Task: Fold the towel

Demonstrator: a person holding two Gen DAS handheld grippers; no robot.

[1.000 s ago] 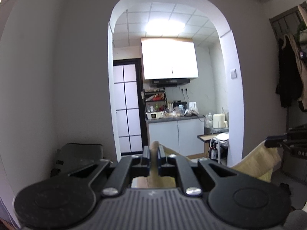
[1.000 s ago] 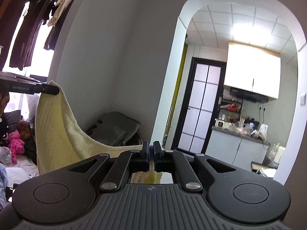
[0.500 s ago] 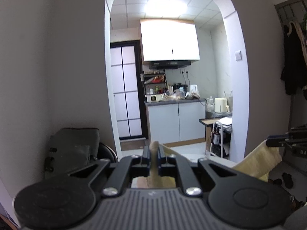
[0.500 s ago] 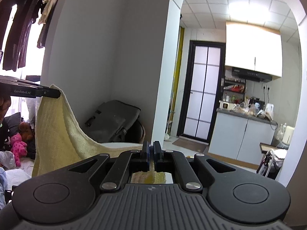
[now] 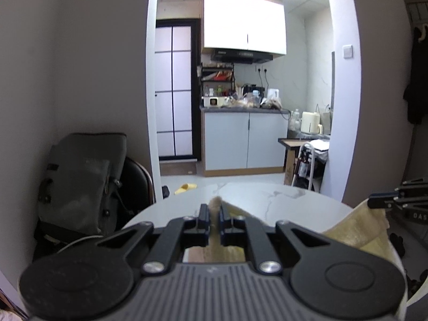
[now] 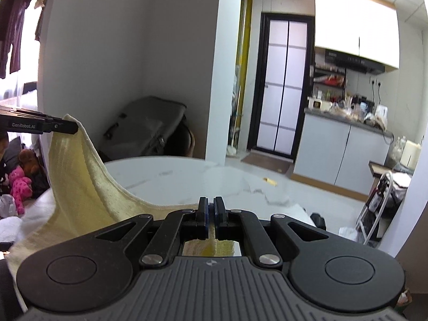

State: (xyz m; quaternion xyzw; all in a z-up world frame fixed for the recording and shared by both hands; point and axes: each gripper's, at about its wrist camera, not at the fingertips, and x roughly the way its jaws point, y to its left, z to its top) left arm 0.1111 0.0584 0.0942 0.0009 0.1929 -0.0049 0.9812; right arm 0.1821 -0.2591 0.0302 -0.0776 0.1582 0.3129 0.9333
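White marble-patterned desk [image 5: 281, 200], round and bare, lies just ahead of both cameras, with a kitchen alcove through the arch behind it and a grey bag [image 5: 80, 176] slumped against the wall.

Both tongs are clenched on the pale yellow towel [image 6: 80, 187]. The left tongs [image 5: 214, 215] pinch one corner, a tuft of cloth poking up between the tips; the right tongs [image 6: 211, 214] pinch the other, with yellow fabric visible in the narrow gap. The towel hangs between them in a sagging curve above the desk, its lower part draped toward the near edge.

Risks, as I judge them: the pinches look shallow, right at the corners, so a sharp tug or uneven pull between the hands could slip a corner free. If the two corners come down at different heights or angles, the cloth would likely land skewed or bunched, spoiling the fold line. The hanging portion could also drag off the near rim.

Hidden: the towel's lower edge and far corners sit below the gripper bodies, so whether any of it touches the desk cannot be told. The hands holding the tools are out of view.
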